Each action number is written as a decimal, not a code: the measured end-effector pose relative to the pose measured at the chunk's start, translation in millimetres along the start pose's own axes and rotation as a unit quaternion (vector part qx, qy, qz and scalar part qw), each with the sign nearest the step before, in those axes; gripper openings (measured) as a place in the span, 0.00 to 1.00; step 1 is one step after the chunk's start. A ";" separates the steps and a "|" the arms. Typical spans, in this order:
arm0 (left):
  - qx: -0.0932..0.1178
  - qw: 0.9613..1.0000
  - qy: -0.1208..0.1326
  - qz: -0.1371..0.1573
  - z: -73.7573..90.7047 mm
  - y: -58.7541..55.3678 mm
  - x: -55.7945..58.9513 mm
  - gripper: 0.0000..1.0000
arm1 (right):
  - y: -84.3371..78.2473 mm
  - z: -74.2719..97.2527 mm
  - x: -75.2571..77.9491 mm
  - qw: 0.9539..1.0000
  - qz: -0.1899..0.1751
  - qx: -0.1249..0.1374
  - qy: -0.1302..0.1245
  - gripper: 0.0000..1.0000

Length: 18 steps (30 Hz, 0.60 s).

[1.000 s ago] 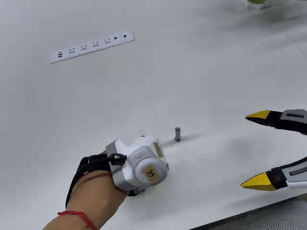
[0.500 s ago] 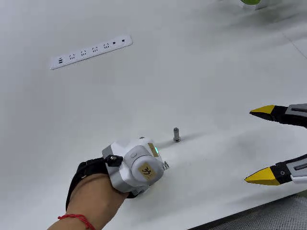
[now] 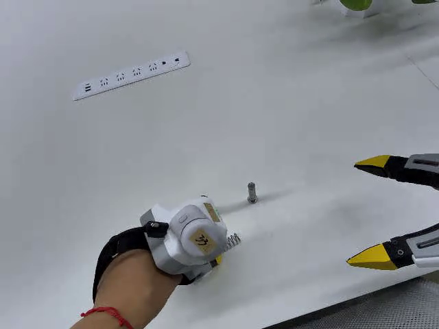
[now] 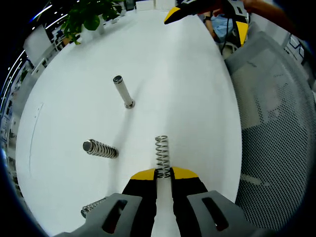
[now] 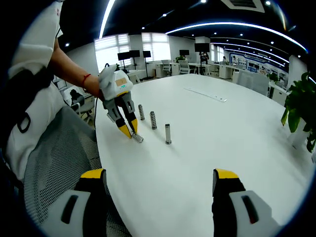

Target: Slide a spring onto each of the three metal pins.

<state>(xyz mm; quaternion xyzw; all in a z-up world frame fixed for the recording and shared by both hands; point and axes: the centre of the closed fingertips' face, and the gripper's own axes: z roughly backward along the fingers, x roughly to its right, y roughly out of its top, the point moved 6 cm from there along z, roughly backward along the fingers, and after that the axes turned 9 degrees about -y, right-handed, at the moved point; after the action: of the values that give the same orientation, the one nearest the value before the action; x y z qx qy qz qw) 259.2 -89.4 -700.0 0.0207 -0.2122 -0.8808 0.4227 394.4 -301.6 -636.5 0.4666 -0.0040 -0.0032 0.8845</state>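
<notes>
Well beyond the gripped spring (image 4: 162, 154) lie power strip (image 3: 131, 75), plant (image 4: 86, 17).

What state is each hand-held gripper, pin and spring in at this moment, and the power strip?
left hand-held gripper: shut on the spring.
spring: held by one end, on no pin.
right hand-held gripper: open, holding nothing.
bare pin: upright, no spring on it.
middle pin: spring on it.
end pin: spring on it.
power strip: nothing plugged in.
</notes>
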 end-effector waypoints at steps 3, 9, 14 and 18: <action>0.007 1.000 -0.004 0.004 1.0 1.6 2.7 0.10 | 0.9 0.2 -1.1 1.000 0.002 0.000 0.001 0.89; 0.019 1.000 -0.007 0.005 3.8 3.5 3.7 0.10 | 4.0 -0.8 -3.7 1.000 0.004 -0.002 0.002 0.89; 0.041 0.999 -0.008 0.011 12.3 6.9 6.2 0.10 | 7.6 -0.9 -5.3 1.000 0.007 -0.003 0.003 0.89; 0.066 0.998 -0.008 0.013 24.2 11.5 9.9 0.10 | 17.2 0.9 -8.3 1.000 0.012 -0.001 0.003 0.89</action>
<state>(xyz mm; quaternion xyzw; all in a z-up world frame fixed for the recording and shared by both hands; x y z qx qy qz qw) 256.1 -94.5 -672.1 0.0386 -0.2736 -0.8596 0.4299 386.1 -292.6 -621.8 0.4652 -0.0071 0.0089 0.8851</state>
